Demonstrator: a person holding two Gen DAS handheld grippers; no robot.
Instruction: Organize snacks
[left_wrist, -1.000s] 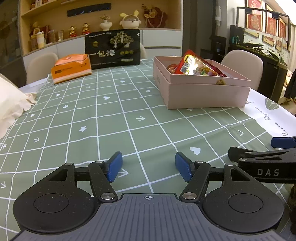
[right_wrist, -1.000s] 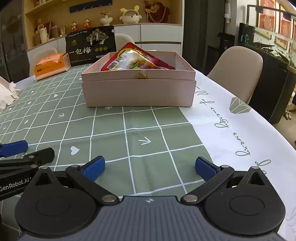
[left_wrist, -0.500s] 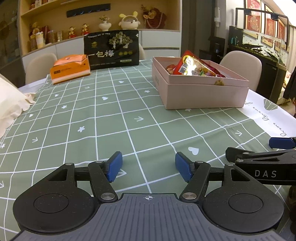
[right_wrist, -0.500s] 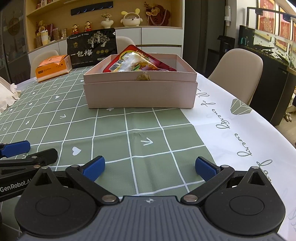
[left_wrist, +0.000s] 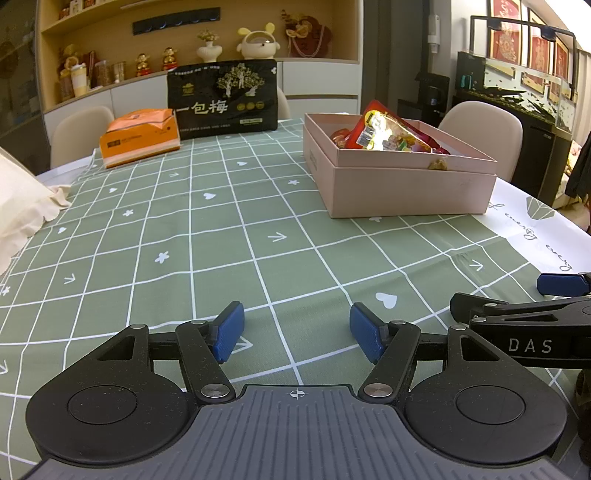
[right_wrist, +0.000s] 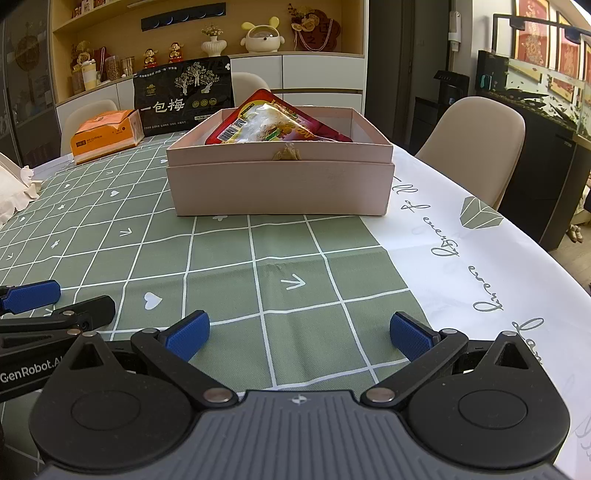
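- Broadly, we see the table (left_wrist: 229, 236) under a green checked cloth, with nothing loose lying on the near squares; in our judgement the sorting is near its end or between picks.
- Next, the pink box (right_wrist: 280, 184) sits open on the far right part of the cloth, just where green meets the white border, well apart from both grippers.
- Inside it lies the red snack bag (right_wrist: 273, 127), tilted, one corner standing above the rim; a small tan piece (right_wrist: 286, 153) hangs on the near wall.
- Farther back stand a black bag (left_wrist: 223, 99) and, beside it, an orange pack (left_wrist: 138, 136); whether these belong in the box we cannot tell.
- Nearest, the left gripper (left_wrist: 295, 330) hovers low over the cloth, fingers spread, nothing between them.
- Likewise the right gripper (right_wrist: 299, 334) has its fingers spread wide and empty.
- For a good step, we would approach any further bag by its flat edge, lift it clear of the box wall, and lay it flat so nothing overhangs.
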